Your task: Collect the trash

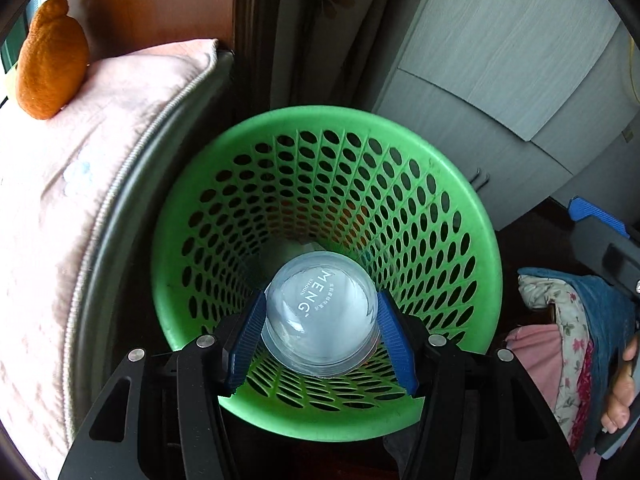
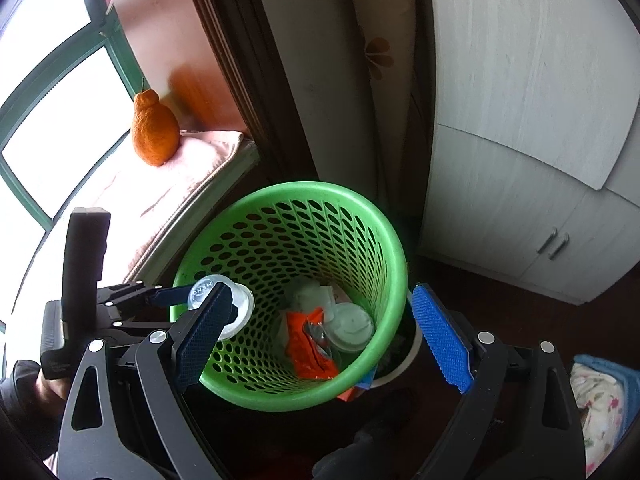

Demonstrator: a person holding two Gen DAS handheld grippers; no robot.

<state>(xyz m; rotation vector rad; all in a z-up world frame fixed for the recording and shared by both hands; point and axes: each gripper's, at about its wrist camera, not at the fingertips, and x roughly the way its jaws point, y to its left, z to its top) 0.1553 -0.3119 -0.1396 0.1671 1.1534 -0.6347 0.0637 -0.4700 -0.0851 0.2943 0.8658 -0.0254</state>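
Your left gripper (image 1: 320, 340) has its blue-padded fingers (image 1: 248, 344) clamped on the sides of one clear round plastic cup (image 1: 320, 320) with white lettering on its base, held just above the near-left part of the rim of the single green perforated plastic wastebasket (image 1: 486, 236), inside the opening. Your right gripper (image 2: 328, 344) has its fingers (image 2: 440, 340) spread wide and empty, one on each side of the basket's near rim, not touching it. Inside the basket you have one orange crumpled wrapper (image 2: 308, 344), one white round plastic lid (image 2: 352, 328) just beside it, and some pale paper scraps (image 2: 312, 296) behind them, too jumbled to count. Left of the basket stands a pink zipped cushion (image 1: 100, 200), its edge close against the basket wall, with one orange bumpy citrus fruit (image 1: 52, 60) on top. Right of the basket a grey wooden cabinet (image 2: 520, 160) with two metal handles (image 2: 554, 243) stands near, with a strip of dark floor (image 2: 500, 308) between.
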